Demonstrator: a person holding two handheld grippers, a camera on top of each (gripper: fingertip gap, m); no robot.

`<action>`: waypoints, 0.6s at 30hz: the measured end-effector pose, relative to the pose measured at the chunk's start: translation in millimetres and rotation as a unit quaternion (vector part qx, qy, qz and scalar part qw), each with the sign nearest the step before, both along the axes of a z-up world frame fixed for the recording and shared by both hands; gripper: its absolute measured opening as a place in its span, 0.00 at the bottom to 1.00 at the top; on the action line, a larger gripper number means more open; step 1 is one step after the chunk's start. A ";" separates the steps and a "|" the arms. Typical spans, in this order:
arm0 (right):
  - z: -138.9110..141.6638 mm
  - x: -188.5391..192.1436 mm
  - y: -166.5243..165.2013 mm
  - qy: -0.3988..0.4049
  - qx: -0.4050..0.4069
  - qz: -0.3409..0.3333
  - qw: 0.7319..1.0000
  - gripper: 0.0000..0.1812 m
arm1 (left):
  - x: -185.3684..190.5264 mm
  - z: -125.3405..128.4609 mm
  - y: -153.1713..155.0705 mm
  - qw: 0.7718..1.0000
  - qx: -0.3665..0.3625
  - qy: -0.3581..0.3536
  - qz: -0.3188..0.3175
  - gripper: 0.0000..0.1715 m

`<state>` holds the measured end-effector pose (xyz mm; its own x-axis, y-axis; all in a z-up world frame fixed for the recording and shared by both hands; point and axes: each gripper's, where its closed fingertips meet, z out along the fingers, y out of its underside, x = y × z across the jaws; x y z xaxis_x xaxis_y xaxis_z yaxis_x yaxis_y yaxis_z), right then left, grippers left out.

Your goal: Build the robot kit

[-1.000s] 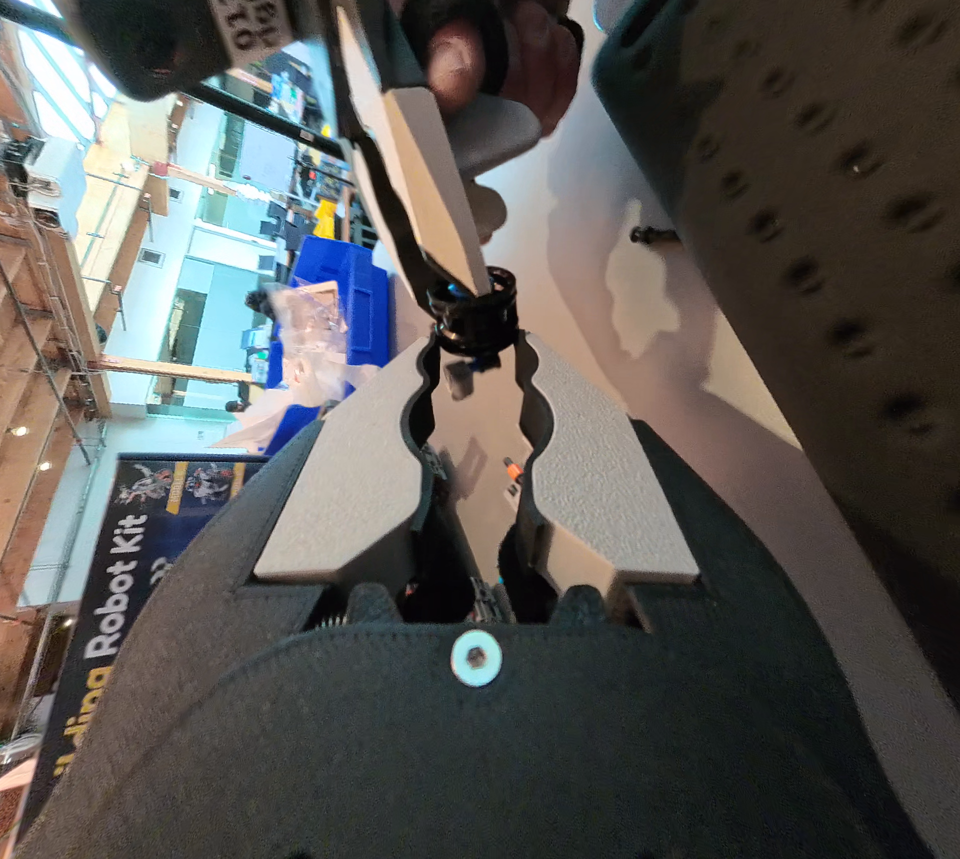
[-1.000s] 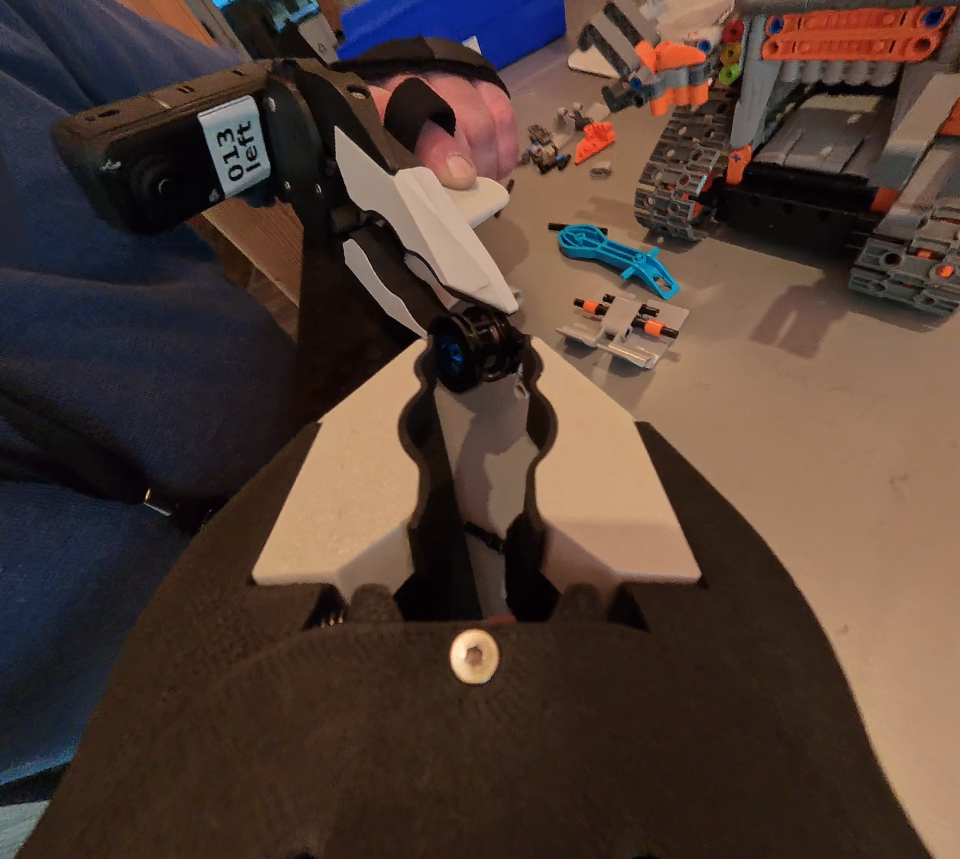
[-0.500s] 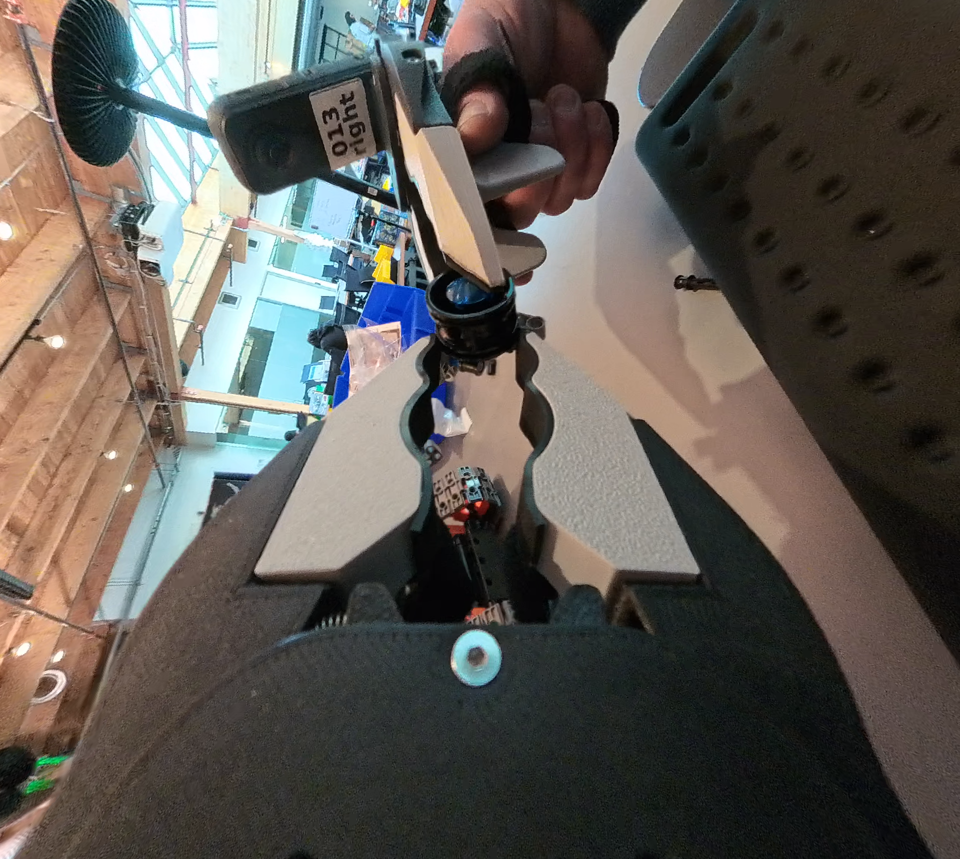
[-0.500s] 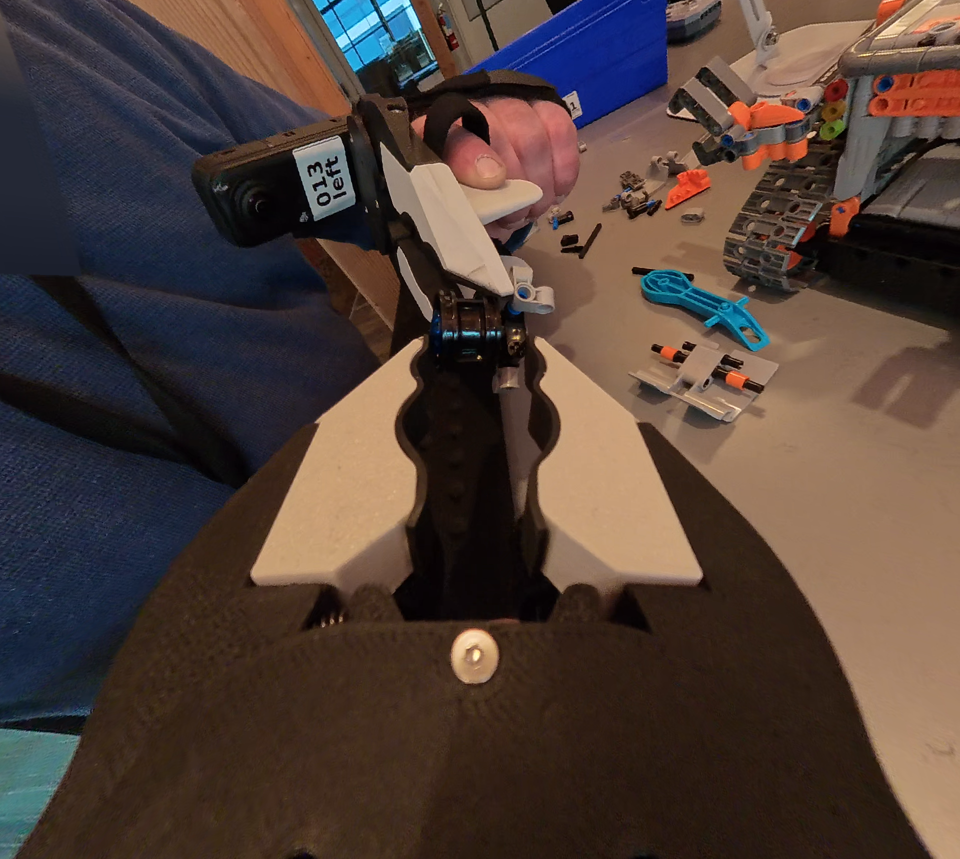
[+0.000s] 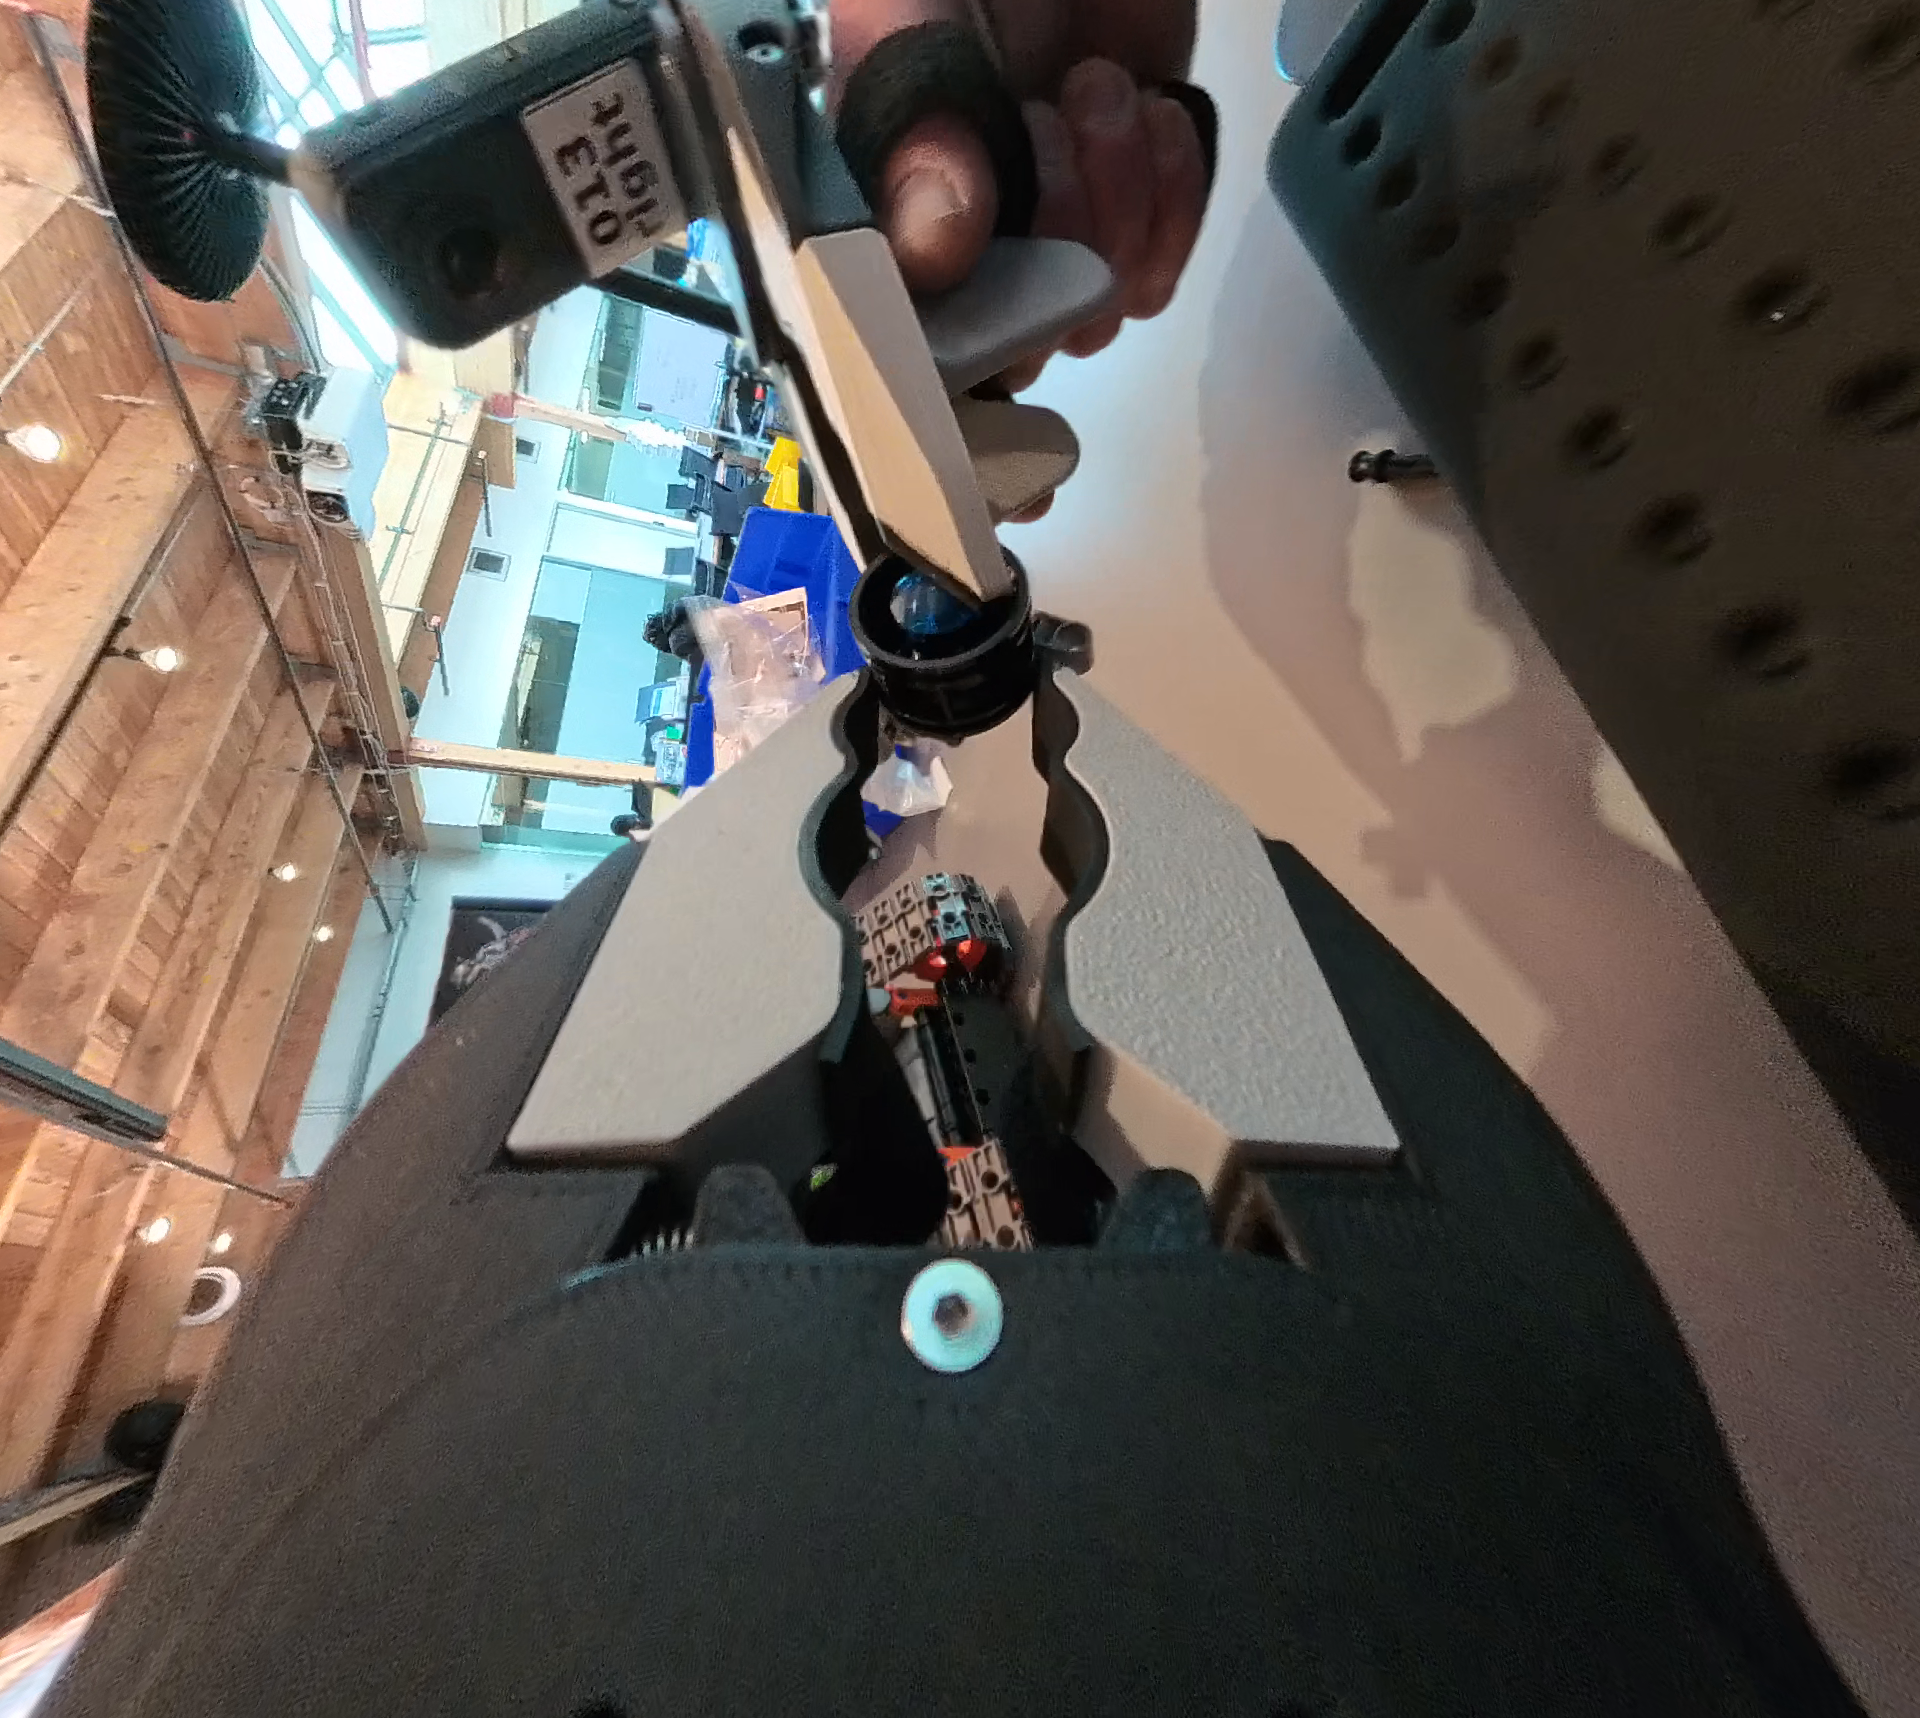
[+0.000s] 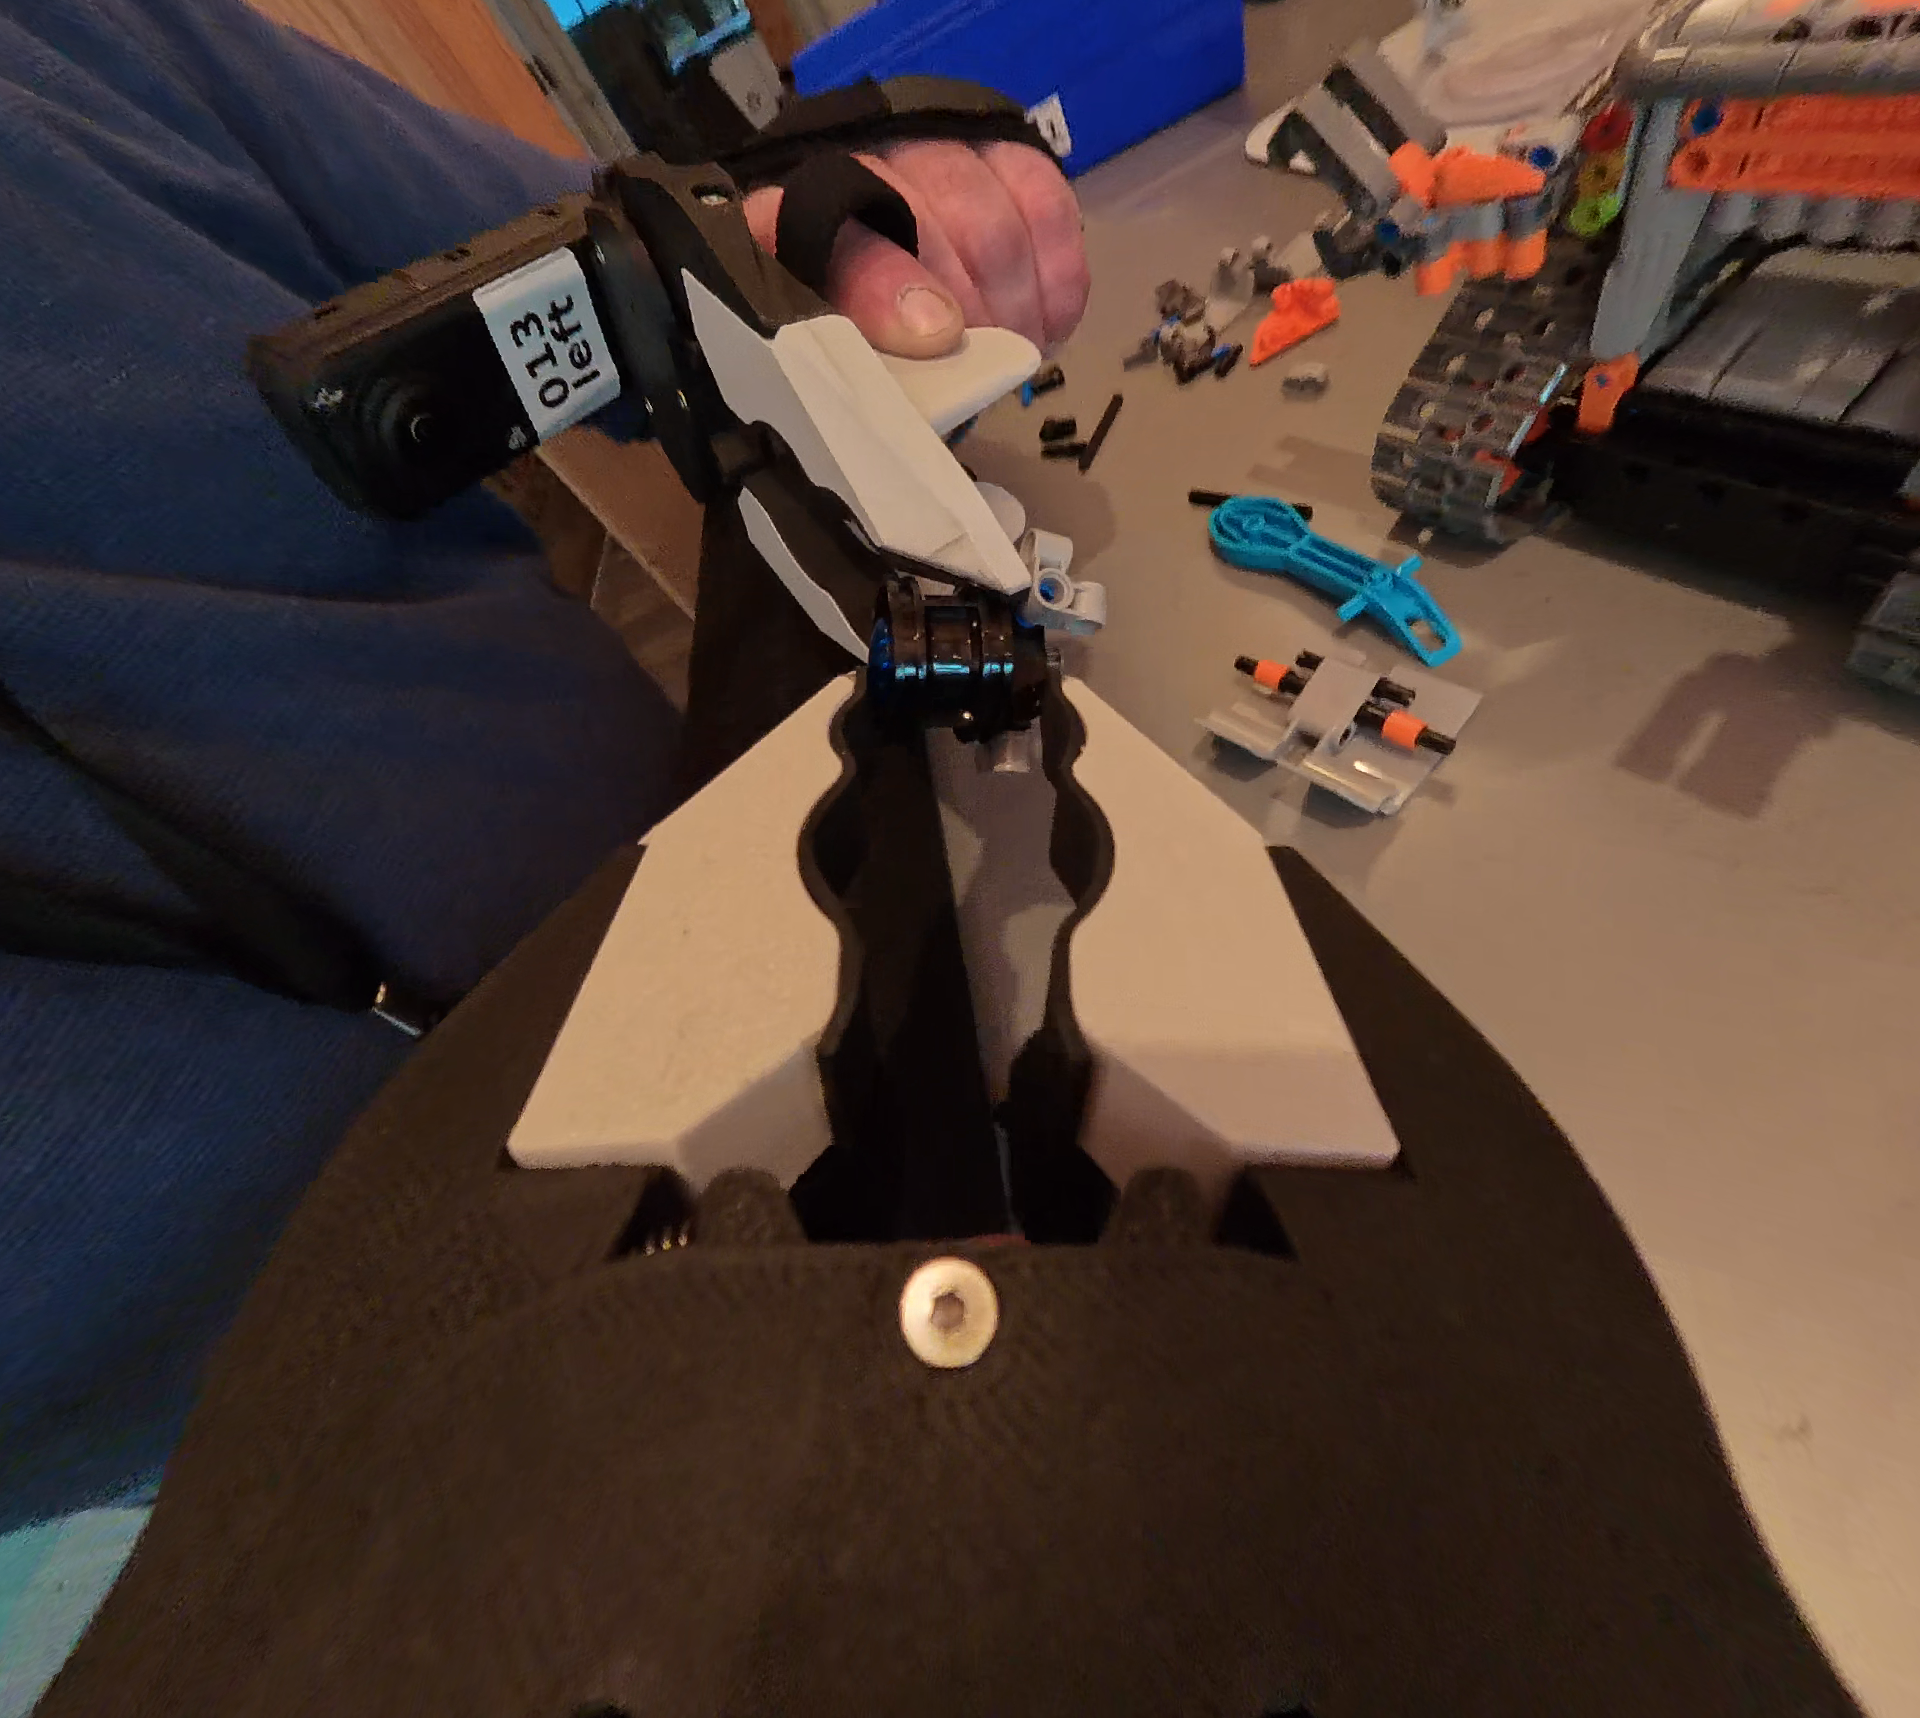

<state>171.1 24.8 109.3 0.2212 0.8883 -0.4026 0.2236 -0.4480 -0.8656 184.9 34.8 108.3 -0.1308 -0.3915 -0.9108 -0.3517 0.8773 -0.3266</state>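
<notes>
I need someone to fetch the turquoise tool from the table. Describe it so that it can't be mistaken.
Start at the big orange and grey tracked model on the grey table. Just in front of its track lies the turquoise tool, flat on the table, beside a grey plate with orange-tipped black pins. It is the only turquoise piece there, long with a ring at one end.

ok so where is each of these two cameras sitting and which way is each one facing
Left wrist view: on the left gripper, tilted sideways, facing the right gripper, its hand and a dark perforated chair.
Right wrist view: on the right gripper, facing the left gripper, its hand, a blue sleeve and the grey table.
Shared: the small black ribbed plastic wheel, gripped by both.
</notes>
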 end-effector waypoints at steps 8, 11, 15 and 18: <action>8.0 -9.0 15.1 0.006 0.031 -0.026 0.999 0.25 | -17.9 7.3 13.9 0.997 -0.065 -0.009 0.051 0.16; 18.7 -11.2 22.2 0.015 0.052 -0.036 0.998 0.25 | -31.7 7.4 19.5 0.992 -0.103 -0.008 0.079 0.15; 29.3 -19.4 32.7 -0.006 0.104 -0.056 0.993 0.25 | -51.9 12.6 28.1 0.980 -0.166 -0.030 0.108 0.16; 32.4 -30.5 36.4 -0.032 0.153 -0.062 0.986 0.25 | -66.8 21.5 32.8 0.969 -0.208 -0.056 0.124 0.16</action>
